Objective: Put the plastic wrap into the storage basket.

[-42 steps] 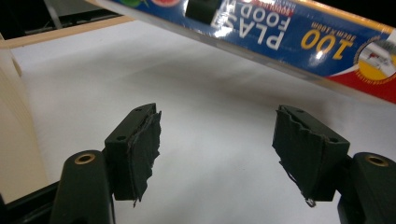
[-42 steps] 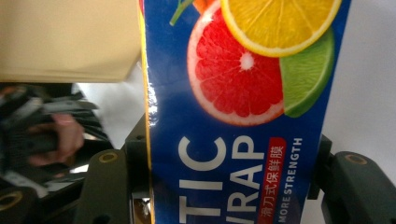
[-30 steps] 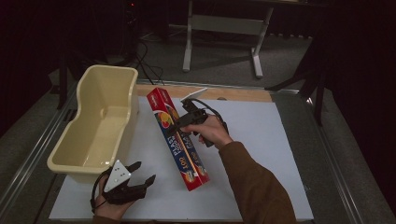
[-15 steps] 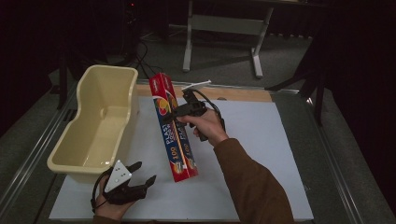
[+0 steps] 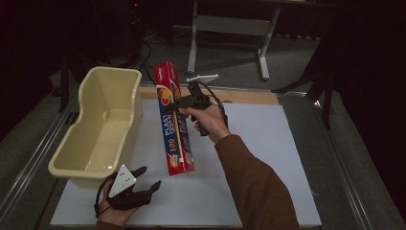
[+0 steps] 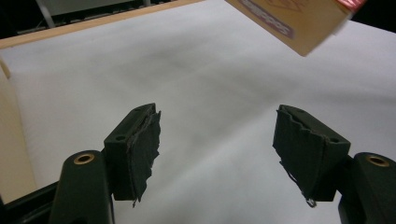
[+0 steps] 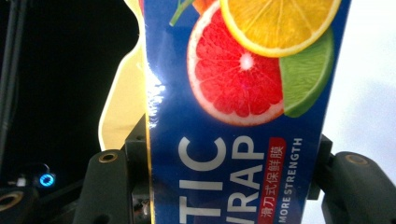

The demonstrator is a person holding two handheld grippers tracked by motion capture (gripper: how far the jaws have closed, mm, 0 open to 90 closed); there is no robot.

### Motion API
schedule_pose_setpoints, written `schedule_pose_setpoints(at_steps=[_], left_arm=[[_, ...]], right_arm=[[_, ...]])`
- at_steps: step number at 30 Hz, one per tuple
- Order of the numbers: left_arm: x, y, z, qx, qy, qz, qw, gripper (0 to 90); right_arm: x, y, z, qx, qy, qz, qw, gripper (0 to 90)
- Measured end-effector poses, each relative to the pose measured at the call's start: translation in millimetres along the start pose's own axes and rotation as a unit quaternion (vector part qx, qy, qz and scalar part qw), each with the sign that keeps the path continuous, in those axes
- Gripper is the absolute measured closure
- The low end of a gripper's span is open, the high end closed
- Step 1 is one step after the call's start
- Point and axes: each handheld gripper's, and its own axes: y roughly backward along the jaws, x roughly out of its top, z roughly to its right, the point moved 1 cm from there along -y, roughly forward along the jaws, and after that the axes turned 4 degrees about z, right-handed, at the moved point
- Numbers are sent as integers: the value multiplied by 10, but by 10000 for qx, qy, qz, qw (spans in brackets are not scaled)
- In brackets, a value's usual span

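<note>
A long red and blue plastic wrap box (image 5: 174,120) hangs above the white mat, its far end higher than its near end. My right gripper (image 5: 176,106) is shut on its upper part; in the right gripper view the box (image 7: 243,107) fills the gap between the two black jaws, with citrus fruit printed on it. My left gripper (image 5: 143,184) rests at the mat's near left corner, open with nothing between its pads (image 6: 144,144). A corner of the box (image 6: 299,23) shows at the top of the left gripper view.
A cream plastic tub (image 5: 103,129) stands along the left side of the white mat (image 5: 268,158). A wooden strip runs along the mat's far edge. A metal stand (image 5: 230,28) is on the floor beyond the table.
My right gripper has lifted the box off the mat and swung it more upright and slightly left. The left gripper has stayed where it was.
</note>
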Motion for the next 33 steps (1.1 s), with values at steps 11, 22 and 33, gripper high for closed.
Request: schedule_pose_setpoints(at_steps=[11, 22, 33], left_arm=[[-8, 7, -13, -4, 21, 8, 10000, 312], [-26, 8, -29, 6, 58, 11, 10000, 312], [-31, 2, -41, -60, 94, 39, 9999, 308]], right_arm=[[123, -57, -63, 173, -167, 199, 9995, 401], [201, -174, -66, 382, -682, 479, 9958, 401], [271, -251, -256, 493, -511, 599, 9957, 401]])
